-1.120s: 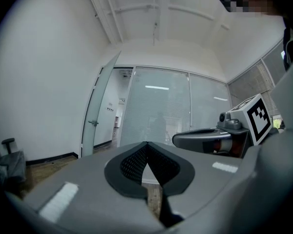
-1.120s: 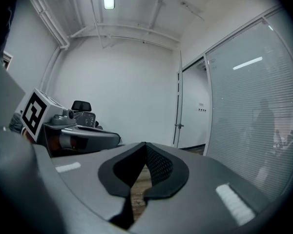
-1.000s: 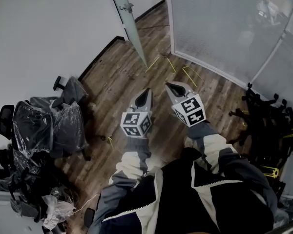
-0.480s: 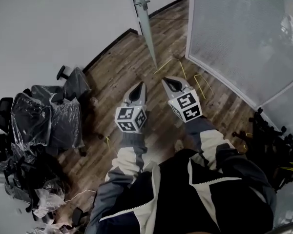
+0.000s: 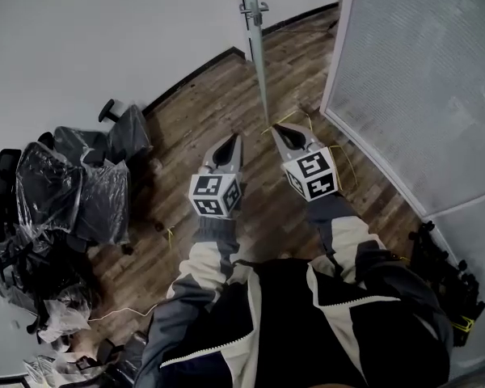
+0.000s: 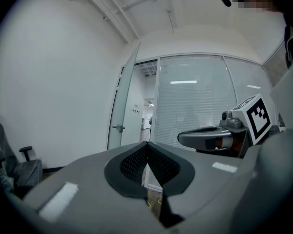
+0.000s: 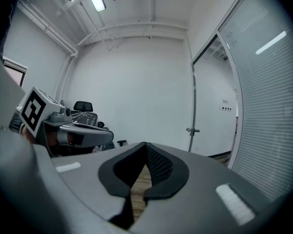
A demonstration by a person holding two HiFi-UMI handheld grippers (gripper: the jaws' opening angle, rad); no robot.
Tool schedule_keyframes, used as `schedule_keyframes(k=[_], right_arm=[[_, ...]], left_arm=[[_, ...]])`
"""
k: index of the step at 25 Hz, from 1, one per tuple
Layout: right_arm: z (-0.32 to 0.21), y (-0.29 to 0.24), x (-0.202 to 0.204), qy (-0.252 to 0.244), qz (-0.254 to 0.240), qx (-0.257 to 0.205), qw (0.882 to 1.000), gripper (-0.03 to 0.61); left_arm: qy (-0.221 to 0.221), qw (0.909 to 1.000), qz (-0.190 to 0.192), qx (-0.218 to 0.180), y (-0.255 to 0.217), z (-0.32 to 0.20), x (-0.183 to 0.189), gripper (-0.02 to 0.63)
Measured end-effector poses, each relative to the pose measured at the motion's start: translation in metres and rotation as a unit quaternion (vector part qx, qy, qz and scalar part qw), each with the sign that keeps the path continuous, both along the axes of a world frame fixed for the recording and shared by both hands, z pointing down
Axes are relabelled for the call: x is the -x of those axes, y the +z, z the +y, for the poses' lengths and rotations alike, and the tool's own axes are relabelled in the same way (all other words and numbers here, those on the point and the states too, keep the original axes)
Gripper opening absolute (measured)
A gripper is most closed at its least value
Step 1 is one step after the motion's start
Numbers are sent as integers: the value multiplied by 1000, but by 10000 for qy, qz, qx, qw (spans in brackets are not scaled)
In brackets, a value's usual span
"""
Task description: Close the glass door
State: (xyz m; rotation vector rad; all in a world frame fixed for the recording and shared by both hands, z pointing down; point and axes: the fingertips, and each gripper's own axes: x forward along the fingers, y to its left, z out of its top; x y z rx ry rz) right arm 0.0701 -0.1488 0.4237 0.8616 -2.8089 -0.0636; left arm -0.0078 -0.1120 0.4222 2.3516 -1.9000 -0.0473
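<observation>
Wood floor [image 5: 196, 111] room, wrapped chairs [image 5: 81, 188] at left. Glass door [image 5: 258, 55] stood open, edge-on, nearer than a second before: person had walked up. Left gripper [image 5: 226, 147] and right gripper [image 5: 284, 136] both closed, empty, short of door.

chairs [image 5: 73, 192]: plastic-wrapped, by wall [image 5: 81, 39] | floor [image 5: 202, 111]: wood | chair bases [image 5: 444, 275]: far right
</observation>
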Motion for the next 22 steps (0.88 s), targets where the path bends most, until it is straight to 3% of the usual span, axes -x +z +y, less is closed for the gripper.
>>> schedule_keyframes(k=[5,10,22], right_arm=[[-39,2,30,-51,68,11,10000,5],[-81,10,77,-43,165,-49,9998,3],[-198,-2,207,634,38,29,9980,5]], left_arm=[[-61,9999,-33,-98,-7,-34,27,0],[-88,9998,-28,-183,-6,-82,77,0],[561,9981,-102,-244,-15,-207,217,0]])
